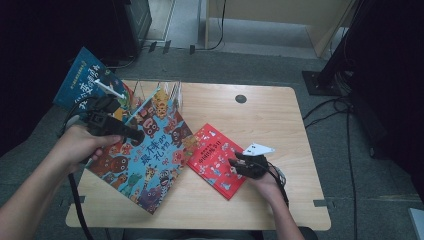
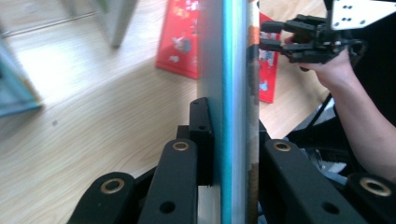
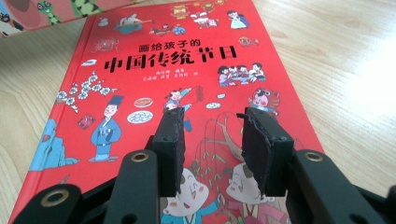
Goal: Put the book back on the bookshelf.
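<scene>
- The left gripper [image 1: 131, 134] is clamped on the edge of a large picture book [image 1: 145, 150] with a teal cover crowded with cartoon monsters. In the left gripper view the book's edge [image 2: 233, 93] runs straight up between the two black jaws, which press on it from either side.
- Gripped at its upper left part, the book looks tilted, with its near corner low over the counter [image 1: 280, 120]; whether that corner touches the wood cannot be told. Judging by the hold, the book is being carried or stood up, not left lying.
- Just behind the lifted book stands a clear wire book rack [image 1: 167, 90] at the far left of the counter. A likely reading is that the book is meant for one of its slots, which would explain the edge-on grip.
- A blue book [image 1: 82, 80] leans off the counter's far left corner, beyond the left hand [image 1: 80, 142].
- The right gripper [image 1: 239, 165] hovers just over the near right part of a red picture book [image 1: 215, 160] that lies flat on the counter, right of the big book.
- In the right gripper view its jaws stand apart with nothing between them, the red cover [image 3: 177, 70] showing through the gap. It seems poised either to steady or to pick up this book next.
- A flat book offers little edge to seize, so a grasp here would probably need a jaw slid under the cover's rim.
</scene>
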The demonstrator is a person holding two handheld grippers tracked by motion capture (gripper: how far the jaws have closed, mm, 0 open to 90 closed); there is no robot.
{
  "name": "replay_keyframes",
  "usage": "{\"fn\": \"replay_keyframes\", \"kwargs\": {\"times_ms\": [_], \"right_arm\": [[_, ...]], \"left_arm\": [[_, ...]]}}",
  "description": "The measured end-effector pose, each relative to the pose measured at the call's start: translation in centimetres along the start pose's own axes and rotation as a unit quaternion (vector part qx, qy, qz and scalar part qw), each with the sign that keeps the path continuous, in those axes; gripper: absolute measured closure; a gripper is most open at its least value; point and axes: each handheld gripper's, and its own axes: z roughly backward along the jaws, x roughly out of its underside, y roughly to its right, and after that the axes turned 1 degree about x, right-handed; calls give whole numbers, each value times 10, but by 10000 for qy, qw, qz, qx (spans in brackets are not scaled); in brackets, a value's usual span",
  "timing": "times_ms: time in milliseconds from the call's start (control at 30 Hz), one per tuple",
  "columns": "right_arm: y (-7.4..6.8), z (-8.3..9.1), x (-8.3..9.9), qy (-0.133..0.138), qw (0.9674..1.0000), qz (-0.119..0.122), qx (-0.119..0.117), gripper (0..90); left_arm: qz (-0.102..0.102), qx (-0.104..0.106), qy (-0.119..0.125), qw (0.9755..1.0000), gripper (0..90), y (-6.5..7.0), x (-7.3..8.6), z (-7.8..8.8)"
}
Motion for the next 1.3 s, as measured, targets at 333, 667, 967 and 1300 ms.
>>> {"fn": "replay_keyframes", "kwargs": {"times_ms": [333,667,967,1300], "right_arm": [[-1,-11,-6,-280,9996,28,-52,589],[-5,-20,-9,-320,9991,215,-173,599],[-5,-22,-9,-275,9992,191,-230,607],[-5,-23,-9,-252,9992,203,-237,609]], "left_arm": [[505,-46,346,9981,817,-27,34,31],[927,-100,616,9937,817,-49,68,59],[1246,-202,837,9885,817,-67,82,84],[1486,-738,917,9819,816,-89,64,101]]}}
